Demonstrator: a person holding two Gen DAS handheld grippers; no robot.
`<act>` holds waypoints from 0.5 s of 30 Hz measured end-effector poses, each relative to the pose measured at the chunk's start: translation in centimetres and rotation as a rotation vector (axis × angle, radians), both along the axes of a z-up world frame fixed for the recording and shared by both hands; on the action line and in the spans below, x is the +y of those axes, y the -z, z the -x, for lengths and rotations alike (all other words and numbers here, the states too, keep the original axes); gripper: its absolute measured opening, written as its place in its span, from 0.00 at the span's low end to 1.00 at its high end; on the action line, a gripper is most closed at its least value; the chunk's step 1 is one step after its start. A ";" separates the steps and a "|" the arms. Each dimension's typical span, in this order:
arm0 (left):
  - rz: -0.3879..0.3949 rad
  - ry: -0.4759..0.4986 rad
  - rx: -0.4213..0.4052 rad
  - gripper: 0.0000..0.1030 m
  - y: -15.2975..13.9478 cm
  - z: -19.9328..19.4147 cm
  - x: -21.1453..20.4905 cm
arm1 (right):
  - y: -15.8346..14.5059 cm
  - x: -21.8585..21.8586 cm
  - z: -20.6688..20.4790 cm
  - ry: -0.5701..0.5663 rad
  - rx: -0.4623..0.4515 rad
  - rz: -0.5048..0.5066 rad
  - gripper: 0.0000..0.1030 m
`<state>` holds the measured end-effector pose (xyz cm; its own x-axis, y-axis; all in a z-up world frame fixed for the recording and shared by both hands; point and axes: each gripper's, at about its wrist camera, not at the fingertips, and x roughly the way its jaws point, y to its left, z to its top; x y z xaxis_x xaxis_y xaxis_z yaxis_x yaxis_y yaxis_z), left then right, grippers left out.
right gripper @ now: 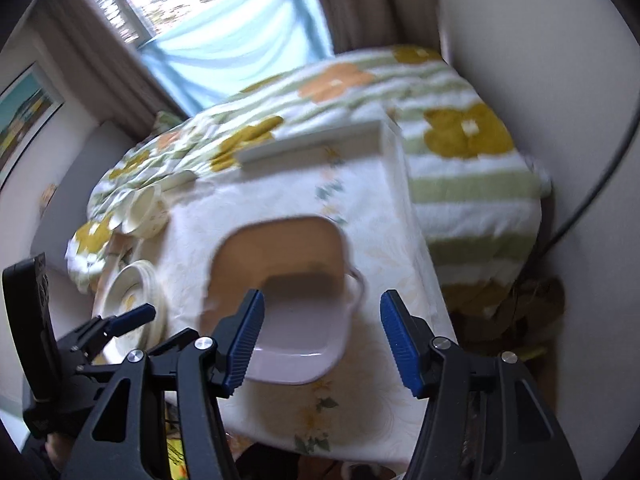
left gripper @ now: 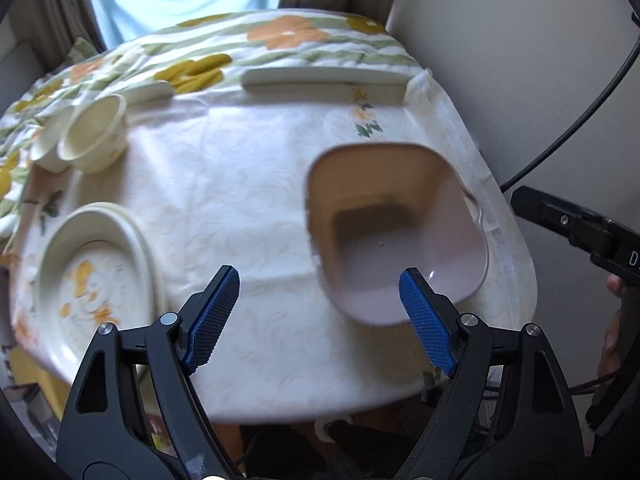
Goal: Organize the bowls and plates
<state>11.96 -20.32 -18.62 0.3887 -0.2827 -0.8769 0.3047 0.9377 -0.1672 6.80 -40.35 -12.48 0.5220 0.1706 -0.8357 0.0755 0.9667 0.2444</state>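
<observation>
Both spread, empty grippers, left [left gripper: 316,312] and right [right gripper: 320,340], hover over the square bowl [left gripper: 400,232] near the tabletop's front edge, likely ready to sort it.

Daylight comes through a window [right gripper: 224,32] with brown curtains [right gripper: 352,4], behind a flowered bedspread [right gripper: 460,152] and pale walls [left gripper: 520,60].

square bowl [left gripper: 400,232] on table [left gripper: 256,208] at right, plate stack [left gripper: 96,276] at left, 2 small bowls [left gripper: 94,138] behind it
</observation>
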 end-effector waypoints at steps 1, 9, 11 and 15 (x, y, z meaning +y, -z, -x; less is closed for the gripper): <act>0.002 -0.008 0.006 0.79 -1.0 0.3 0.8 | -0.8 0.6 0.0 -0.027 -0.012 0.005 0.54; -0.040 -0.158 -0.100 0.99 -7.8 0.4 8.5 | -4.8 7.4 -3.7 -0.255 -0.115 -0.035 0.99; -0.030 -0.204 -0.100 0.99 -8.0 -0.7 10.9 | -5.1 9.3 -5.3 -0.291 -0.134 -0.043 0.99; -0.003 -0.297 -0.062 0.99 -7.4 -3.7 16.3 | -5.0 13.2 -8.9 -0.321 -0.126 -0.031 0.99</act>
<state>15.69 -4.05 -11.21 0.5072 -0.1457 -0.8494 0.0263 0.9878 -0.1537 15.70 -27.10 -7.52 0.5367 0.3667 -0.7599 -0.2638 0.9284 0.2617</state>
